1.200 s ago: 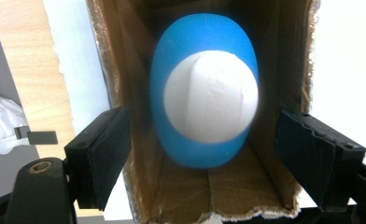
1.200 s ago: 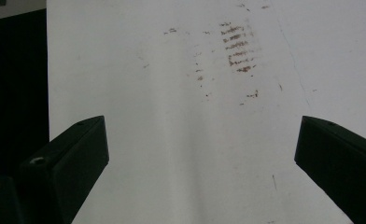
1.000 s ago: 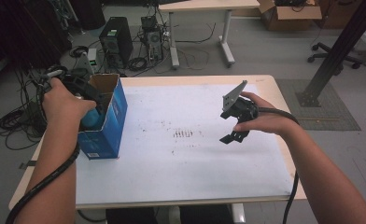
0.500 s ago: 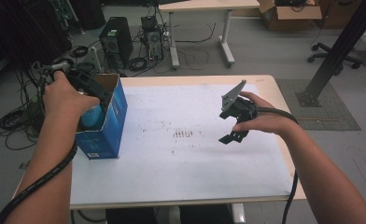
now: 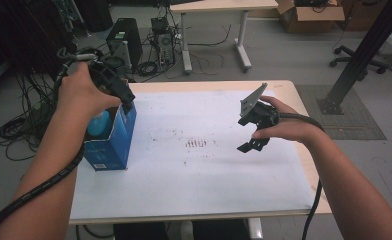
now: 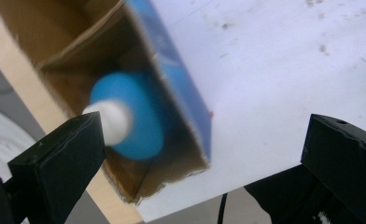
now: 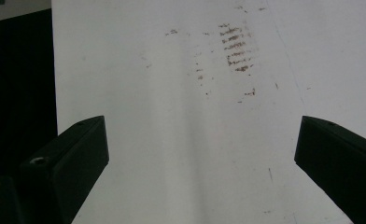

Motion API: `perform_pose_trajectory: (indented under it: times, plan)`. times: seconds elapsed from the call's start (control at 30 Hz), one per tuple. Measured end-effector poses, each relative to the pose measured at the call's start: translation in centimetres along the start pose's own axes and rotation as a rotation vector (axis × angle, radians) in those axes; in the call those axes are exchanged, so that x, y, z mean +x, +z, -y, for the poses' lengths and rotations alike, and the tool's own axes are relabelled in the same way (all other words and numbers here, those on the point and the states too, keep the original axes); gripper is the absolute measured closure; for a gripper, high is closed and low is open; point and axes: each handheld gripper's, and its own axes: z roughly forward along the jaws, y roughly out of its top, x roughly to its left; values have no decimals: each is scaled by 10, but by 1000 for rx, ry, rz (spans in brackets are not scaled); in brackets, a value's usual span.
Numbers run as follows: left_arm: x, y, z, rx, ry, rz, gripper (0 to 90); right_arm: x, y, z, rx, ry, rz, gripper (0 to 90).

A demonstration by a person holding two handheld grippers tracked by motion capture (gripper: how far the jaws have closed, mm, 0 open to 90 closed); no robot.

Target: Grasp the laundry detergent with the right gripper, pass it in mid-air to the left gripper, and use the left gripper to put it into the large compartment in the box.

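Blue carton stands upright at the left edge of the white tabletop, top flaps open, with a blue bottle with a white cap sitting inside it. Left gripper is above the carton's open top; its jaws have just been opening and are now wide apart, nothing between them. Right gripper hangs over the right half of the table, well apart from the carton, jaws spread, empty, above some brown scuff marks.

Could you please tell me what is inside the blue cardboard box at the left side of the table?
Inside the blue box stands a blue bottle with a white cap. The box walls cover its lower body, so anything beneath or beside it is hidden.
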Motion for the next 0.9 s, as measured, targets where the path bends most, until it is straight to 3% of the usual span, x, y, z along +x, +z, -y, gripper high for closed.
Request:
perform_pose_trajectory:
  times: [0.17,0.27,0.47,0.73,0.9]
  plan:
    - [-21,-10,-10,-62,160,44,2,0,-5,0,8,1,6,28]
    - [-34,-11,-14,-66,263,43,2,0,-8,-1,14,2,10,28]
    - [-57,-9,-17,-42,434,89,2,2,-11,-3,20,-11,9,28]
    - [-81,2,-14,-30,619,146,2,5,-10,-10,61,-15,-2,27]
    - [-89,12,-14,-57,727,162,2,3,-5,-13,89,-21,-18,29]
